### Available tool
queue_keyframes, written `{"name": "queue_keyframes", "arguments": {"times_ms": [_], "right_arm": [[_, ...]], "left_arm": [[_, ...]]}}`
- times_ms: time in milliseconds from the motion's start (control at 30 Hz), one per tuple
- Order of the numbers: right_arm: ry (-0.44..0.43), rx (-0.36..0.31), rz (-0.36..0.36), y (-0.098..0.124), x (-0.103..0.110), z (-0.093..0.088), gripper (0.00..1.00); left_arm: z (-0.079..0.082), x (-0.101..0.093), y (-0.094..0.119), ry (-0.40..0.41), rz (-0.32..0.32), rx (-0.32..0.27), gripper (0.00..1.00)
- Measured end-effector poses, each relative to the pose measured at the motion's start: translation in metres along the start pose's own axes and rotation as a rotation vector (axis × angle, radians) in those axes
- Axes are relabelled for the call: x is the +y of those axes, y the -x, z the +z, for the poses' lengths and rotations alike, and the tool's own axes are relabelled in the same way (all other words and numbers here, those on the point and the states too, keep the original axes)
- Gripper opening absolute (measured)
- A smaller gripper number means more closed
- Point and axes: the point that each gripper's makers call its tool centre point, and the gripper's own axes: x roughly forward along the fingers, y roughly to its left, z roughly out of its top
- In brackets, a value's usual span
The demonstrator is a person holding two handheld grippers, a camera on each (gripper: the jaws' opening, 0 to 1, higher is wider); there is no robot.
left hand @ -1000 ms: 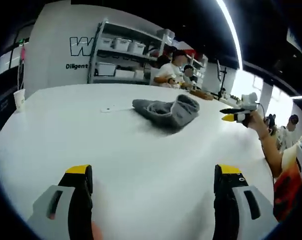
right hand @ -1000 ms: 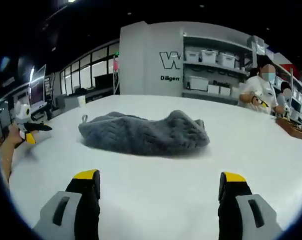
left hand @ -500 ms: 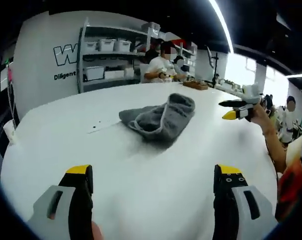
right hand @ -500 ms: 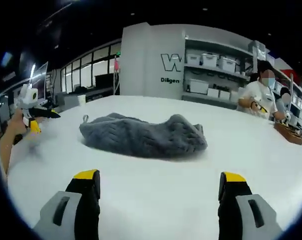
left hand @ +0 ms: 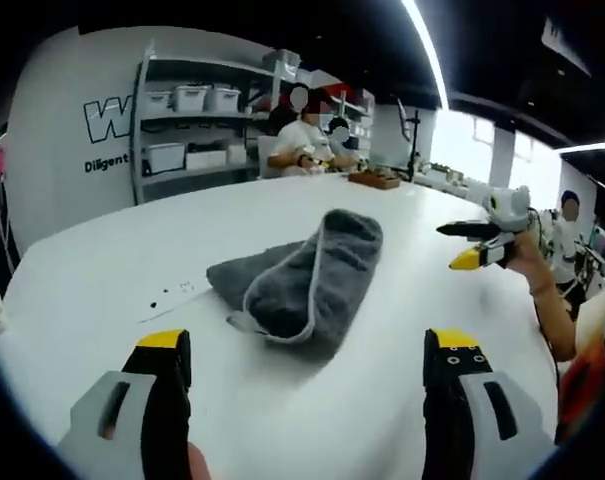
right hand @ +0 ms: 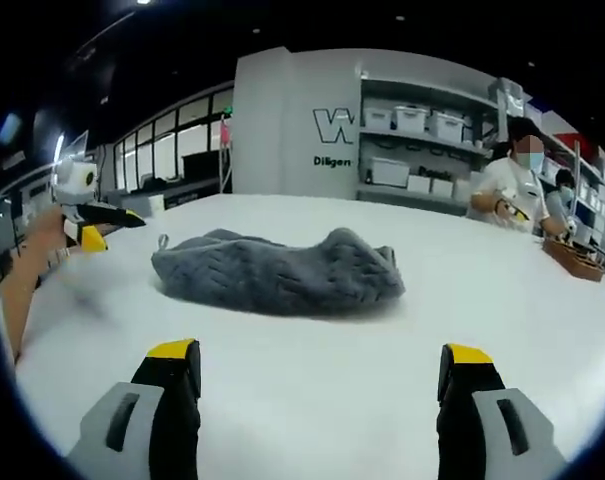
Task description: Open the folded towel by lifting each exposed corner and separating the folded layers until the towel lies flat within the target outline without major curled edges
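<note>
Change: in the left gripper view the towel (left hand: 304,272) now looms larger and nearer than a second ago; the camera has closed in.
Towel: bunched grey heap on the white desk (left hand: 102,270), at 12 o'clock ahead of both grippers, untouched.
Left gripper (left hand: 302,400): fingers spread, empty.
Right gripper (right hand: 317,400): fingers spread, empty.
Meaning: approach only; no corner lifted yet, unfolding not begun.
</note>
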Motion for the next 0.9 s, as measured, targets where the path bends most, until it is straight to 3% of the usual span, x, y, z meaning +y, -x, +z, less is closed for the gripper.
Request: {"name": "queue_keyframes", "arguments": {"times_ms": [200, 367, 533, 700, 900], "right_arm": [[-0.003, -0.001, 0.002, 0.001, -0.001, 0.000, 0.99], [0.026, 0.032, -0.039, 0.000, -0.006, -0.007, 0.99], [0.014, 0.036, -0.015, -0.002, -0.002, -0.009, 0.99], [0.017, 0.049, -0.003, -0.003, 0.001, -0.011, 0.99], [0.011, 0.052, 0.003, -0.004, 0.002, -0.012, 0.99]], "left_arm": [[-0.011, 0.002, -0.017, 0.011, 0.001, -0.009, 0.81], [-0.022, 0.007, -0.022, 0.010, 0.012, 0.001, 0.73], [-0.019, 0.006, -0.029, 0.026, -0.004, -0.044, 0.56], [-0.028, 0.005, -0.036, 0.041, -0.004, -0.023, 0.51], [-0.027, 0.005, -0.043, 0.051, -0.013, -0.066, 0.28]]}}
